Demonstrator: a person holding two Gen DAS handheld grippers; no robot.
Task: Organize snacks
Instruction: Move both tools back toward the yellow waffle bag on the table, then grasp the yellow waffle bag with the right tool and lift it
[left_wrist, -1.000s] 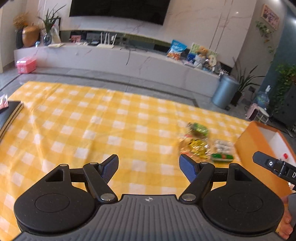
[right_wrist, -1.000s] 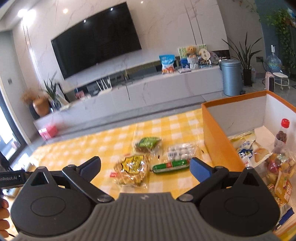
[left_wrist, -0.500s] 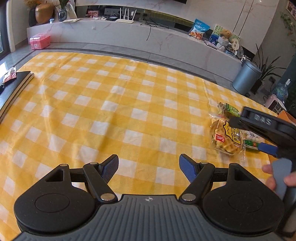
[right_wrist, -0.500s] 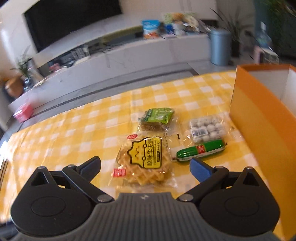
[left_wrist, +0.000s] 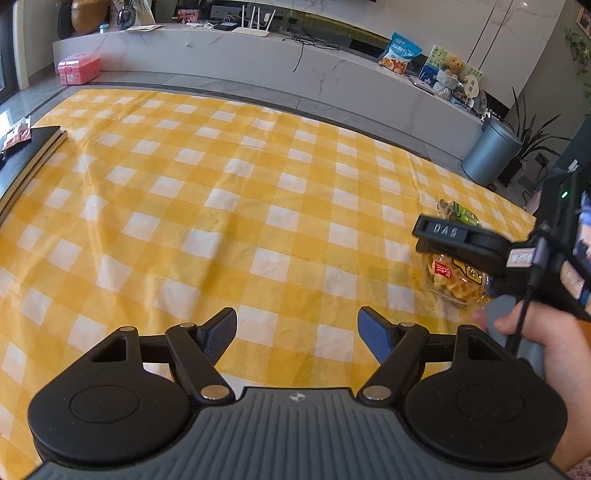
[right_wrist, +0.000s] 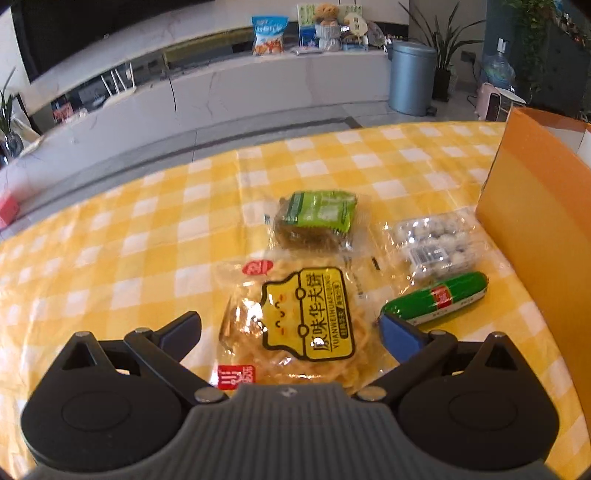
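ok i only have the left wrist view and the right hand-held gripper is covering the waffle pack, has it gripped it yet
observer: not yet. In the right wrist view the right hand-held gripper is open, with the waffle pack lying between its fingers and the pads not closed on it.
operator: and whats on the far side of the pack, i cant see past the gripper
observer: a green sausage lies on the cloth just beside the pack, between it and the wall of an orange box.
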